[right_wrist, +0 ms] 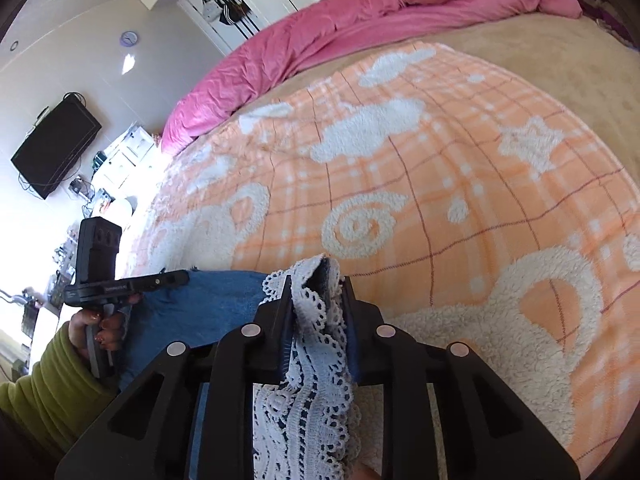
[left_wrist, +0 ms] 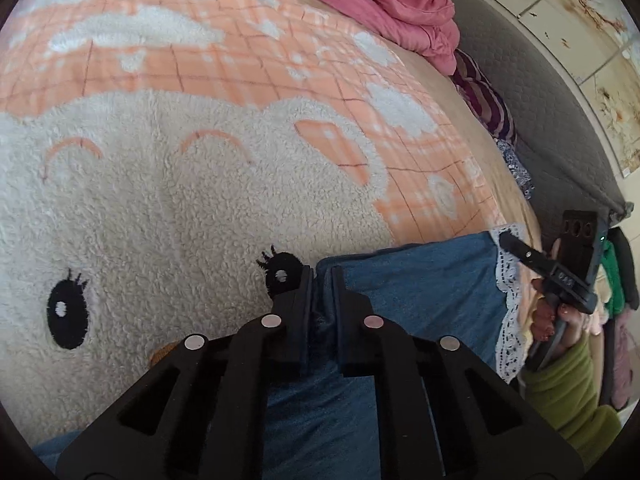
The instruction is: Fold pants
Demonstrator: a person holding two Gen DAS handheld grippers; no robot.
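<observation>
My left claw (left_wrist: 322,280) pinches the blue denim lace-trimmed pants (left_wrist: 420,280); my right claw (right_wrist: 316,284) clamps their white lace hem (right_wrist: 308,312); uneven pulling could tear lace, or slacken my grip.

Bed (right_wrist: 580,80) under peach fleece blanket (right_wrist: 440,168), pink duvet (right_wrist: 320,28), blue pants (left_wrist: 420,280).

Matte black gripper (left_wrist: 322,276) with round silver rivets; olive-green ribbed sleeve (right_wrist: 40,396), painted nails.
</observation>
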